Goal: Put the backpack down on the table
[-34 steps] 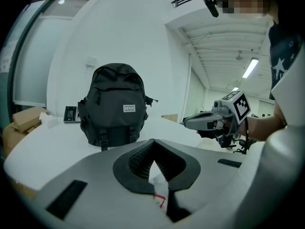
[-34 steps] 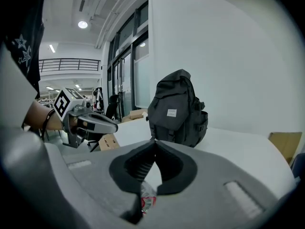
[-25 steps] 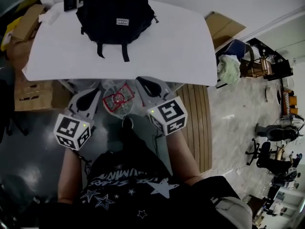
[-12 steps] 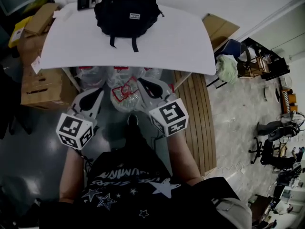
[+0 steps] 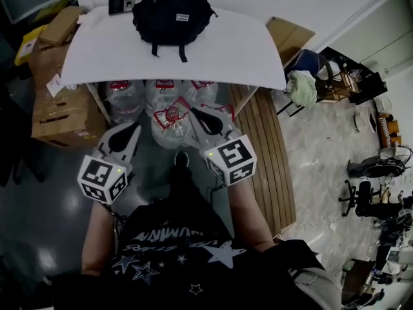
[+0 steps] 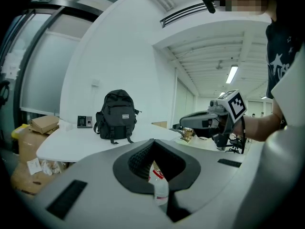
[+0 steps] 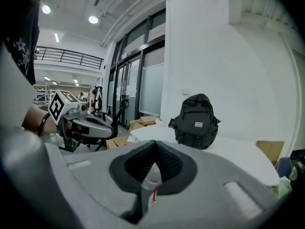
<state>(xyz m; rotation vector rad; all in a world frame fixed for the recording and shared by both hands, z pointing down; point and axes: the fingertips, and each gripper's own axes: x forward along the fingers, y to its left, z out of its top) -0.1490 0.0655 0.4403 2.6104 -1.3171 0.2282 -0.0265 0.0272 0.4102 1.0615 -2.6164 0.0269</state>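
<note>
The black backpack (image 5: 173, 11) stands upright at the far edge of the white table (image 5: 239, 50), against the wall. Both grippers are held well back from the table's near edge, apart from the bag. My left gripper (image 5: 132, 129) is shut with nothing in it, and my right gripper (image 5: 197, 115) is shut and empty too. In the left gripper view the closed jaw tips (image 6: 151, 141) point toward the backpack (image 6: 116, 116), with the right gripper (image 6: 209, 120) alongside. The right gripper view shows its closed jaw tips (image 7: 153, 144) and the backpack (image 7: 196, 121) on the table (image 7: 238, 149).
Shrink-wrapped packs of water bottles (image 5: 161, 102) lie on the floor under the table's near edge. Cardboard boxes (image 5: 58, 115) stand at the left. A small black keypad device (image 5: 121, 2) sits on the table beside the bag. Wooden slats (image 5: 261, 141) and chairs are at the right.
Both grippers have drawn back from the table, still shut. The table and backpack sit farther off in the head view, and the bottle packs under the table have come into sight.
</note>
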